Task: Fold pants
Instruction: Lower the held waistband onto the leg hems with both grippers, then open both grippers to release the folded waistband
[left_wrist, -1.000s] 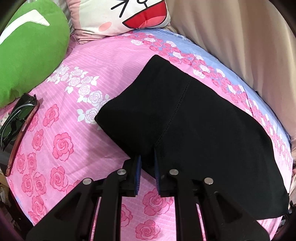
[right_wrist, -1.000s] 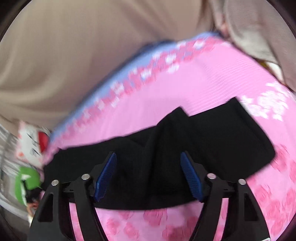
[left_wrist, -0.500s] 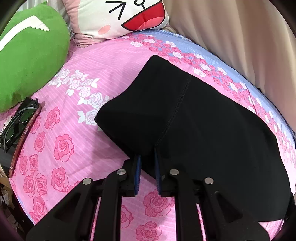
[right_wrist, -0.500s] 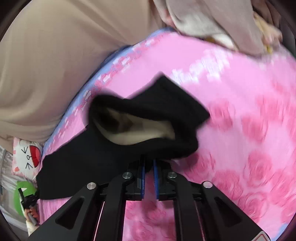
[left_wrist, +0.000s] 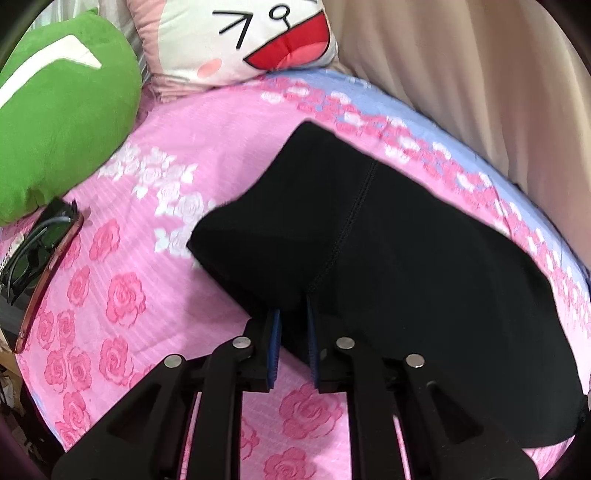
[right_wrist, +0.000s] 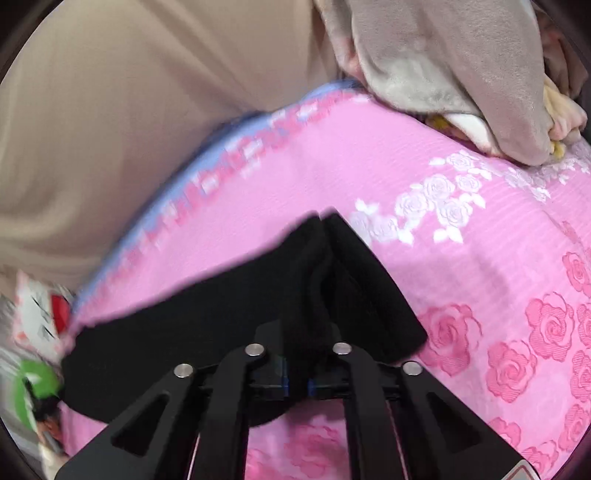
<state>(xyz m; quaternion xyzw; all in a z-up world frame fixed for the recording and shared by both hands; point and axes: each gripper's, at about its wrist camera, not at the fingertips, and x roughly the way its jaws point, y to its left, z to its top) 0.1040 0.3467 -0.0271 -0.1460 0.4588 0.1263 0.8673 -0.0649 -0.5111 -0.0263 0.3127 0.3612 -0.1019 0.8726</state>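
On the pink bed lie black pants. Left hand-held gripper pinches their near edge. Right hand-held gripper clamps bunched cloth.

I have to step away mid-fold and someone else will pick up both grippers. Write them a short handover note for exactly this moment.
Left gripper: shut on the near edge of the black pants, by the seam.
Right gripper: shut on a bunched end of the pants, which rises in a ridge ahead of the jaws.
Pants: on the pink bedsheet, mostly flat in the left wrist view. Sunglasses and a green pillow lie off to the side, apart from the pants.
Done: both ends gripped.
Left: probably carry the right-hand end over to make the fold, release, smooth.
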